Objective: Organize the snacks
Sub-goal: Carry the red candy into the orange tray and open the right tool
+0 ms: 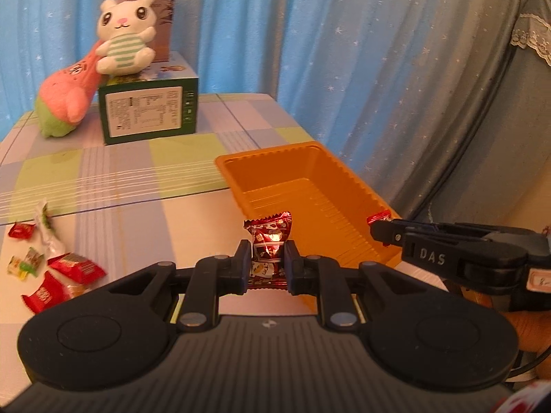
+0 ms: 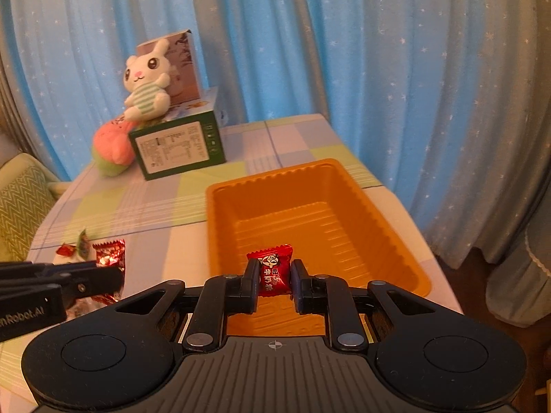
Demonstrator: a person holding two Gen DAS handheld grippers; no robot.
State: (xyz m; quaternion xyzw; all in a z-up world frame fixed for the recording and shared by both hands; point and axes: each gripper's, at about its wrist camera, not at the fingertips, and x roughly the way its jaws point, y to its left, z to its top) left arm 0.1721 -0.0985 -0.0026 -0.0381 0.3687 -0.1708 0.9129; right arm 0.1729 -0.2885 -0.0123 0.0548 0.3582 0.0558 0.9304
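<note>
So I've got a candy in each gripper right now, both clamped tight. My left gripper (image 1: pixel 268 261) is pinching a dark red foil candy (image 1: pixel 269 241) that stands upright between the pads, twisted end poking up. My right gripper (image 2: pixel 274 282) is squeezing a brighter red candy (image 2: pixel 272 270) the same way. The thing that matters for the next move, as far as I can judge, is where the orange tray (image 2: pixel 406 251) sits relative to each one. From the right wrist view the tray is dead ahead and below, its long axis running away from me, and my right candy already hangs over the near end of it, so that one looks ready to drop. My left gripper is a different story: in its own view the tray (image 1: pixel 237 186) lies ahead and off to the right, and the candy is over the tablecloth (image 1: pixel 137 179) just beside the tray's near left corner, not over the inside yet. So the right hand is clearly the nearer one, and the left needs a nudge rightward and forward first. The tray looks empty so far. The rest of the loose candies (image 1: pixel 65 268) are still piled on the cloth, off to the near left, well apart from the tray.
</note>
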